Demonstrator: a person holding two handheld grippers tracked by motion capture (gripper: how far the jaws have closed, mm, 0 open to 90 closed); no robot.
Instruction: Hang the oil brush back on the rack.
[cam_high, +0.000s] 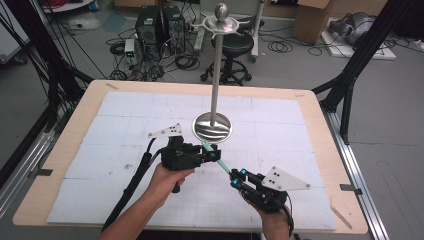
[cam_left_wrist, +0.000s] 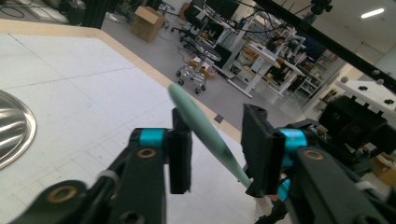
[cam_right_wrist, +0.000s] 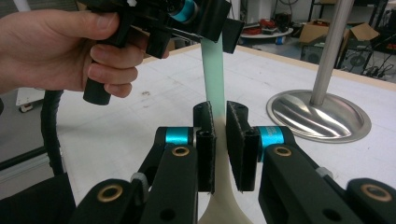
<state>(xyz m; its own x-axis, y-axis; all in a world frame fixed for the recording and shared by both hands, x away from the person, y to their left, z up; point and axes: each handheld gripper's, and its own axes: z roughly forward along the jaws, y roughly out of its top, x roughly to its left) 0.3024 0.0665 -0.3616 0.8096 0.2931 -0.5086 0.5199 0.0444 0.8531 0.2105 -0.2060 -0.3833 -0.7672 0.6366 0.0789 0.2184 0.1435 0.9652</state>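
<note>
— Nearest the lens: my right gripper, its two black jaws pressed onto the pale stem of a long mint-green utensil. Held low over the white table mat, it may be a spoon or shoehorn; I cannot tell which.

— And your left?

— My left gripper stands with its jaws apart, the green tip passing between the pads. It lies close against one pad, but the jaws are not closed on it. In the high view the utensil bridges the two grippers, left to right, above the mat and just in front of the steel stand's round base.

— What could go wrong?

— As I judge it, the hand-over is the risk. If my right lets go before my left has closed, the utensil drops to the mat. The blade is smooth and tapered, so a pinch near the tip might slide off. If I swing it wide, it could knock the upright pole.

— The count?

— One utensil. Two grippers, one in each hand. One stand, with a single pole and a ball on top. One table. A stool on the floor beyond.
</note>
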